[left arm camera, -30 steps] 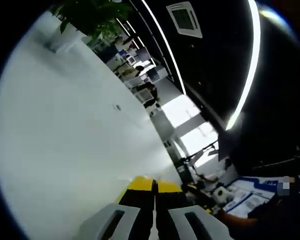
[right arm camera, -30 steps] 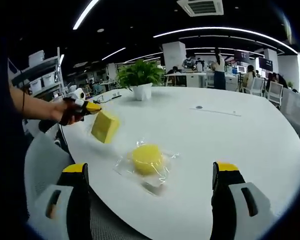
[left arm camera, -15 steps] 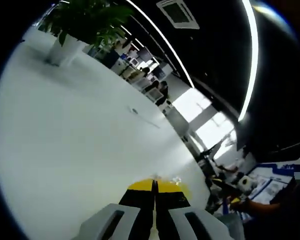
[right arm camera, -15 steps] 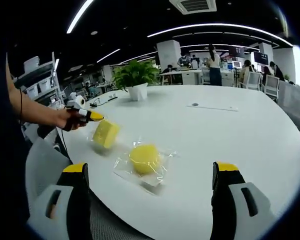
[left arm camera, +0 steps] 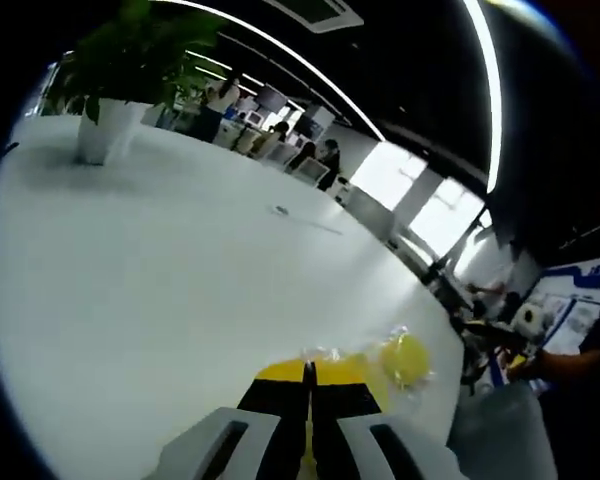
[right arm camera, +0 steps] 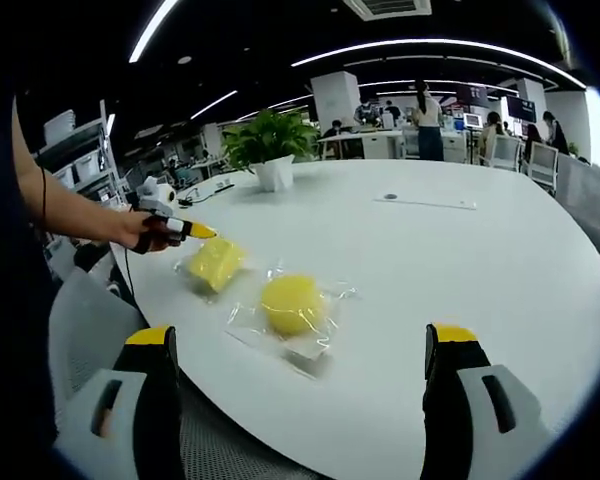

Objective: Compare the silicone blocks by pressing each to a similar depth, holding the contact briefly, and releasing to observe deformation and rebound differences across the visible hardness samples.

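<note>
Left claw (right arm camera: pixel 195 231) pinching yellow block (right arm camera: pixel 214 264), forearm outstretched over table (right arm camera: pixel 460 260); right claw (right arm camera: pixel 305 380) spread wide.

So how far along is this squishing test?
Early, by the look of it. The left gripper is shut on the square block, at or just above the table. The right gripper is open and empty. The bagged round block looks untouched.

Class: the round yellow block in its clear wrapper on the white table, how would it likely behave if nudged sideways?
The round yellow block probably slides, since its glossy clear wrapper lies against the smooth white table. It seems unlikely to roll, since it looks to rest flat.
</note>
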A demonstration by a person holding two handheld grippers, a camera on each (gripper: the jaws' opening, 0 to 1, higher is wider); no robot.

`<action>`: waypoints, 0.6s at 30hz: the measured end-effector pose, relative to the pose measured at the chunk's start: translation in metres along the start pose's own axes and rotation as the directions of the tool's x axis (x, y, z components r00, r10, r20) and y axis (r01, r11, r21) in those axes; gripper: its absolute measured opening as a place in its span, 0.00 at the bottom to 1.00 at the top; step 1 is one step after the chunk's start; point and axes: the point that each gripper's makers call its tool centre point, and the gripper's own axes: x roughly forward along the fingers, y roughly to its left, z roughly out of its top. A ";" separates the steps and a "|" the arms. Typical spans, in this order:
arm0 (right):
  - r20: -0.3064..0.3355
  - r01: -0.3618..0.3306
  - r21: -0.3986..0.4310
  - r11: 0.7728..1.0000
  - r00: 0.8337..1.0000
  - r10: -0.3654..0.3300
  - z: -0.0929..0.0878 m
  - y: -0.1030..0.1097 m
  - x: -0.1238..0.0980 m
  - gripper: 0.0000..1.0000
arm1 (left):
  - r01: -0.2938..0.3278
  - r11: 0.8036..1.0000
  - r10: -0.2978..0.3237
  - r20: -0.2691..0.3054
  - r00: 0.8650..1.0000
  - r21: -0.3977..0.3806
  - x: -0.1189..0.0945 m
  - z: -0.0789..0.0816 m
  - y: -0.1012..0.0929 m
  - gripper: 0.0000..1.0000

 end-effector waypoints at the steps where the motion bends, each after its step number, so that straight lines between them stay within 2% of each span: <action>1: -0.001 -0.001 0.003 1.000 1.000 0.001 0.000 0.000 0.000 0.96 | -0.006 1.000 0.006 -0.004 1.000 0.003 0.001 -0.001 0.002 0.00; 3: -0.001 0.001 0.006 1.000 1.000 -0.001 0.000 -0.001 0.000 0.96 | -0.025 0.999 0.025 -0.010 1.000 0.027 0.003 -0.002 0.005 0.00; 4: 0.001 0.001 0.011 1.000 1.000 -0.001 0.000 -0.001 0.001 0.96 | -0.063 0.995 0.065 -0.031 0.997 0.081 0.003 -0.005 0.010 0.00; 7: -0.001 0.002 0.012 1.000 1.000 -0.002 0.001 -0.001 0.001 0.96 | -0.084 0.983 0.097 -0.072 0.993 0.166 0.007 -0.012 0.014 0.00; 8: -0.004 0.000 0.015 1.000 1.000 0.000 0.000 -0.001 0.002 0.96 | -0.075 0.979 0.091 -0.077 0.993 0.187 0.009 -0.013 0.013 0.00; 18: -0.004 0.004 0.023 1.000 1.000 -0.004 0.000 -0.004 0.004 0.96 | -0.107 0.965 0.137 -0.115 0.984 0.238 0.013 -0.019 0.023 0.00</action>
